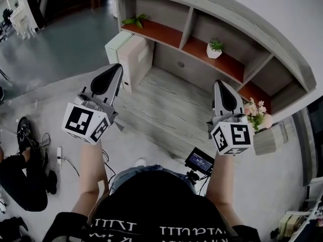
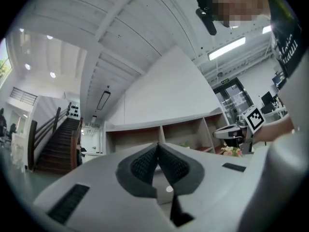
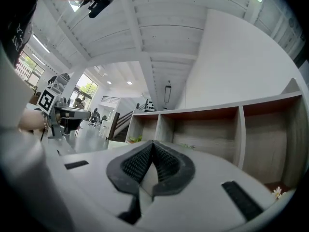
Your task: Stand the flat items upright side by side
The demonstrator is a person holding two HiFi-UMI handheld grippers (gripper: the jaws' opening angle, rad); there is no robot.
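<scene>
Two flat boxes, one white with a green edge [image 1: 118, 47] and one beige [image 1: 137, 57], stand upright side by side at the left end of the grey wooden desk top [image 1: 166, 105]. My left gripper [image 1: 118, 67] hovers just in front of them, jaws pressed together with nothing between them; the left gripper view shows its pads [image 2: 145, 163] meeting at the tip. My right gripper [image 1: 218, 83] hangs over the right part of the desk, also shut and empty, its gripper view aimed at the shelf compartments [image 3: 207, 129].
On the red-brown shelf stand a small potted plant [image 1: 214, 48] and green leaves [image 1: 135, 20]. A flower bunch [image 1: 257, 114] is at the desk's right end. A small monitor [image 1: 199, 161] sits below. A person [image 1: 22, 173] and cables [image 1: 59, 155] are on the floor at left.
</scene>
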